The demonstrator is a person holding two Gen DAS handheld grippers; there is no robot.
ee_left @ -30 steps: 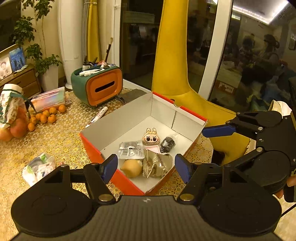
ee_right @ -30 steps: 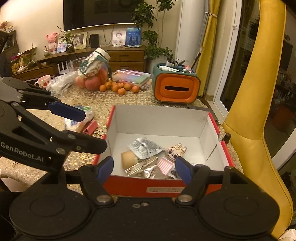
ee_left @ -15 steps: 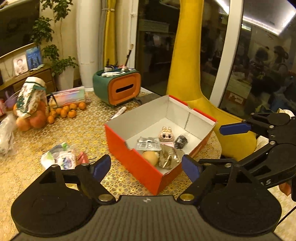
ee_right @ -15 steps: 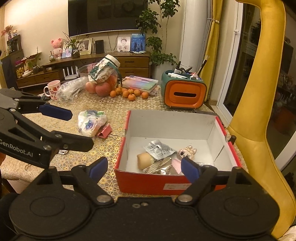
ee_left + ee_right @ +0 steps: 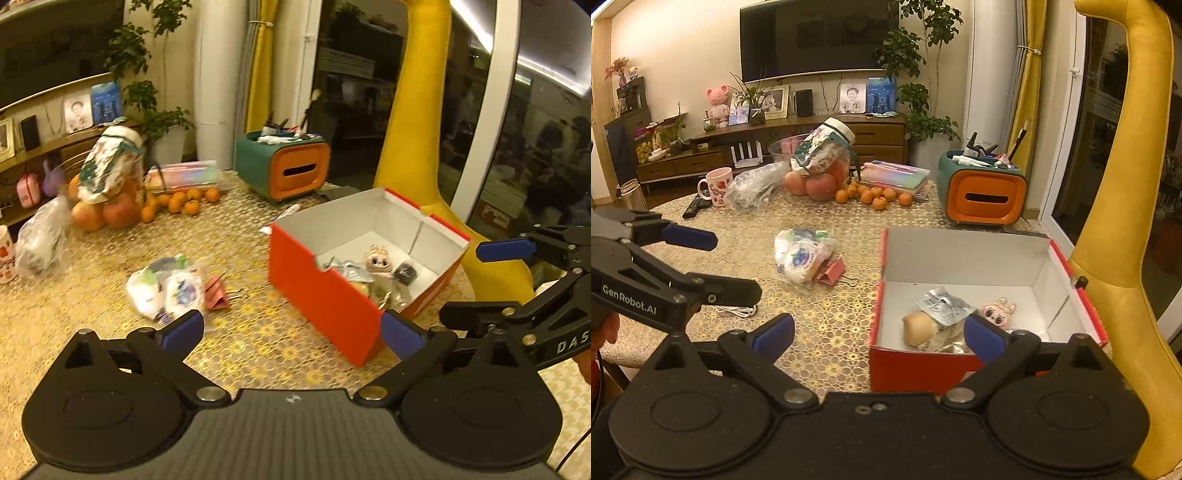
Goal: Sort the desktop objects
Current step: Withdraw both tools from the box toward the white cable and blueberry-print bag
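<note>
Partly sorted: red box (image 5: 923,373) at five o'clock on the table already holding a plush keychain (image 5: 997,312), foil packets, a round bun; still outside at eleven o'clock, plastic snack bag (image 5: 803,254) and pink binder clip (image 5: 833,273); left gripper (image 5: 291,330) and right gripper (image 5: 879,332) both opening, nothing between jaws.

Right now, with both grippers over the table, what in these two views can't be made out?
- Left wrist view: the red box near wall hides part of its contents; motion blur smears the plastic packet bundle.
- Right wrist view: the right gripper, jaws opening and empty, has one finger covering the foil packets in the box.
- The white cable is mostly behind the left gripper.
- Packet print is too small to read.
</note>
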